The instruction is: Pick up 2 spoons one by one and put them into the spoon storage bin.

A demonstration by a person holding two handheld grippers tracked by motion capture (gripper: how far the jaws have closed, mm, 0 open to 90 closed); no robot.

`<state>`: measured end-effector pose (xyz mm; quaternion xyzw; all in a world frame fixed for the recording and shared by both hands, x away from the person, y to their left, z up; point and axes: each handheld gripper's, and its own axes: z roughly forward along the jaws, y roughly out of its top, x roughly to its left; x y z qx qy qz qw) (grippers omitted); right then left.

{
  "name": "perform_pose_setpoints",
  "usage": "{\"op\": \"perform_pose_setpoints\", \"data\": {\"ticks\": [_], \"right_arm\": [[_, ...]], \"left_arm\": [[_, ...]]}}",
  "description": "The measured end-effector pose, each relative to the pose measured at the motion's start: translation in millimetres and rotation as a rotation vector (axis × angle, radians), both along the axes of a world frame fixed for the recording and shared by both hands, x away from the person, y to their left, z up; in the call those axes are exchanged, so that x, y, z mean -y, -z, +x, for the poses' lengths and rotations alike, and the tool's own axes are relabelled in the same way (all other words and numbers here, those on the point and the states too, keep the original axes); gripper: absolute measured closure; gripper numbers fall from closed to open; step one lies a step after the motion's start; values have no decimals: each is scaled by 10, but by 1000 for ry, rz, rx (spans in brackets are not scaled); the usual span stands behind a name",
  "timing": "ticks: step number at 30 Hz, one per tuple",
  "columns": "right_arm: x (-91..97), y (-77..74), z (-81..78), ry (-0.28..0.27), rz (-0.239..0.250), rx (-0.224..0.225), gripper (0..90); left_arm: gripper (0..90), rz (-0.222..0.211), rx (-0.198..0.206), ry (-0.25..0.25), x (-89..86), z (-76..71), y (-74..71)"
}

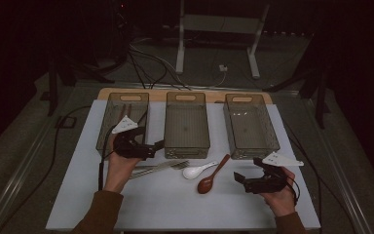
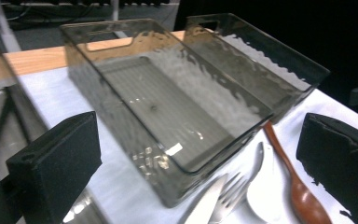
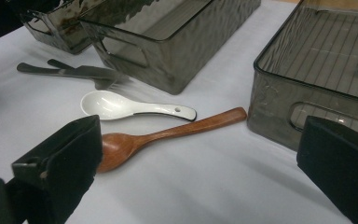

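High view: wooden spoon (image 1: 213,175) beside white spoon (image 1: 198,170).

In the left gripper view the fork (image 2: 230,198) and white spoon (image 2: 265,186) run off the bottom edge. The left bin (image 1: 108,127) is partly hidden behind the left tongs (image 1: 151,148) in the high view, its contents too dim to tell.

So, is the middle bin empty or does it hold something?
Empty. The middle bin shows only its bare ribbed floor in the high view and the left gripper view.
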<state>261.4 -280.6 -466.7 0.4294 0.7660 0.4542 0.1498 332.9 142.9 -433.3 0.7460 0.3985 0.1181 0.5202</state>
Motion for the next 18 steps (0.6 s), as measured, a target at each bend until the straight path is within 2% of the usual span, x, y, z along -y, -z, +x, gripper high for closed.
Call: {"op": "perform_pose_setpoints", "data": {"ticks": [12, 18], "right_arm": [[65, -14, -11, 11, 5, 13, 2], [90, -19, -19, 14, 4, 19, 2]], "left_arm": [[9, 3, 10, 80, 319, -37, 48], [9, 19, 8, 124, 489, -56, 92]]}}
